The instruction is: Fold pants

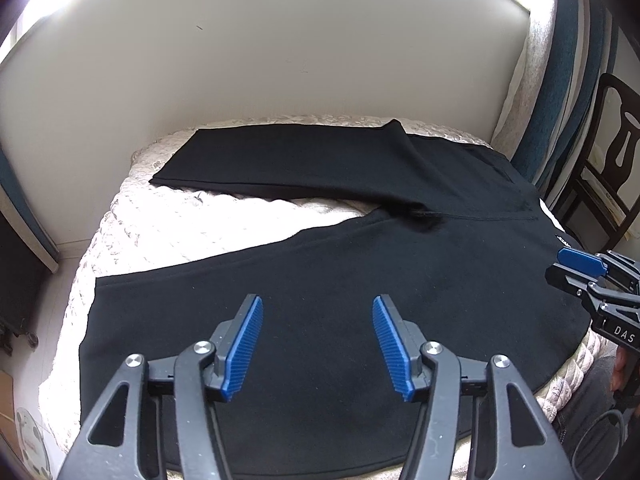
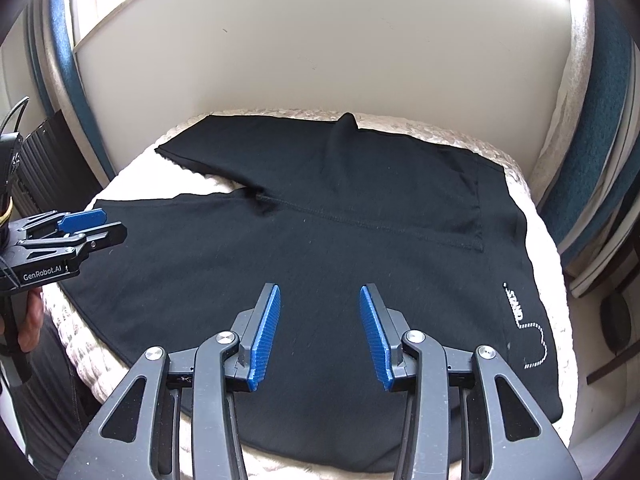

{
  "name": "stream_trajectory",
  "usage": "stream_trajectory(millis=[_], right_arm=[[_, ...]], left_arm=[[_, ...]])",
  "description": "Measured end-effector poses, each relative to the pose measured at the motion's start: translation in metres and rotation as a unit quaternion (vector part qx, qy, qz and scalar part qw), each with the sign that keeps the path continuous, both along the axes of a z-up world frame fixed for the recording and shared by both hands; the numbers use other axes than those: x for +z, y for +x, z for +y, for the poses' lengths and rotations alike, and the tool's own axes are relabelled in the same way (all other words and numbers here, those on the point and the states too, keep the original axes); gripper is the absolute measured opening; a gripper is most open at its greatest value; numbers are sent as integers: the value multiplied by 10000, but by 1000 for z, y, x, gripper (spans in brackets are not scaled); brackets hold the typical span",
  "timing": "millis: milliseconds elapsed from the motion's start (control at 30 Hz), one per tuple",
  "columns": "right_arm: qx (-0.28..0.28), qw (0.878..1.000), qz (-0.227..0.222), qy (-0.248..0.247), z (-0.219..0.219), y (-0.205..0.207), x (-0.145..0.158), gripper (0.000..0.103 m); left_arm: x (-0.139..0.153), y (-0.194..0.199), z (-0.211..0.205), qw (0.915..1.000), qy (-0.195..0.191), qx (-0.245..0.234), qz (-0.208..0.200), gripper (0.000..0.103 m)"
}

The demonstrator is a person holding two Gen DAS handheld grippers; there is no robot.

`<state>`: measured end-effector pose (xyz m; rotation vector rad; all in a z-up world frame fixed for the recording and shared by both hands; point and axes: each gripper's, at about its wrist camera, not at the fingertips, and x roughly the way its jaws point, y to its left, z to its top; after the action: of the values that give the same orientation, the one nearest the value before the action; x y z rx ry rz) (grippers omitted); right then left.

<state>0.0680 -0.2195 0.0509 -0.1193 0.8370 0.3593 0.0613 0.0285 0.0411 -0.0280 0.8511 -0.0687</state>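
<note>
Black pants point(image 2: 320, 240) flat on quilted bedspread point(image 2: 536, 216) — right tongs point(image 2: 320, 300) agape above.

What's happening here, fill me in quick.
A person holds a two-finger gripper in each hand above black pants spread flat on a pale quilted cushion. The two legs lie splayed apart, one near, one far, and no fold has been made yet. The left gripper and the right gripper are both open, their blue fingers hovering over the near leg and gripping nothing. A white logo sits near the waist end.
</note>
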Motion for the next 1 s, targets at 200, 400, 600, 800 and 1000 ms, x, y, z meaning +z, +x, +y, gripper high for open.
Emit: stream_trajectory(millis=[200,400,600,800,1000], right_arm=[[67,9999,-81,31,0,14,5,43],[247,9996,-136,91,-1,29,12,43],[483,9985,-241,42,-1,51,18,43],[666,9977,-64,50,-2,81,20,46],[807,9966,-5,-137,-1,116,17,47]], left_arm=[[2,9,2,9999,75,-14,-92,60],[3,20,7,9999,30,-75,-90,60],[4,41,14,9996,160,-175,-138,60],[8,71,27,9988,274,-365,-153,60],[10,111,41,9979,317,-554,-51,59]])
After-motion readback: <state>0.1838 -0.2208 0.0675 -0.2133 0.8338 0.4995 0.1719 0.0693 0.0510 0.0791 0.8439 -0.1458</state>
